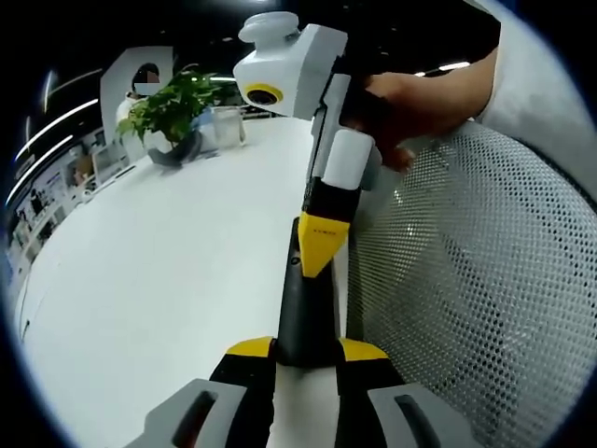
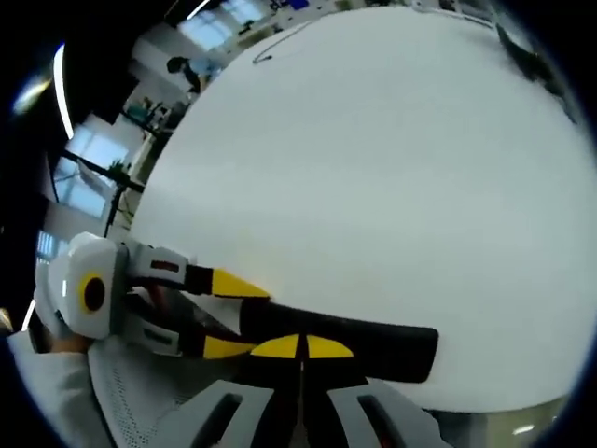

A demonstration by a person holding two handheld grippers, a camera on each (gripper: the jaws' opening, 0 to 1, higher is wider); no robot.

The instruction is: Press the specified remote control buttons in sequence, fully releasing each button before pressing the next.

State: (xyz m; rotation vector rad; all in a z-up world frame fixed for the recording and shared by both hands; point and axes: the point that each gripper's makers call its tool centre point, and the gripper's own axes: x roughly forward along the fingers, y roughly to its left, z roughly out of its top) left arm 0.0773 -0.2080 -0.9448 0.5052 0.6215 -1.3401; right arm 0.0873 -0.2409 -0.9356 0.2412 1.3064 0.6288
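- Far left in the left gripper view, a potted plant (image 1: 173,107) and a clear container (image 1: 229,126) stand at the back of the white tabletop (image 1: 159,280). They are well apart from the work, so nothing crowds the hands.
- In the middle, the left hand-held gripper (image 1: 308,350) has its yellow-tipped jaws closed on either side of the near end of the black remote control (image 1: 306,313). I take this grip as a brace that keeps the slim body from sliding or tipping under a push.
- The remote runs away from those jaws along the tabletop's edge. I cannot tell whether it rests on the surface or is carried just above it.
- From above, the right hand-held gripper (image 1: 322,252) comes down with its jaws shut into a single yellow point on the remote's upper face. That seems chosen so one narrow tip meets one button rather than two.
- The buttons are too dark to make out, so I can't say which is under the tip, or whether it is pressed or only touched.
- A person's hand (image 1: 401,112) grips that tool high up, steering it like a stylus.
- At the right, a white mesh chair back (image 1: 466,280) sits beside the tabletop.
- The right gripper view shows its own yellow tips (image 2: 300,347) meeting on the remote (image 2: 373,341), with the left tool (image 2: 233,317) clamping one end.
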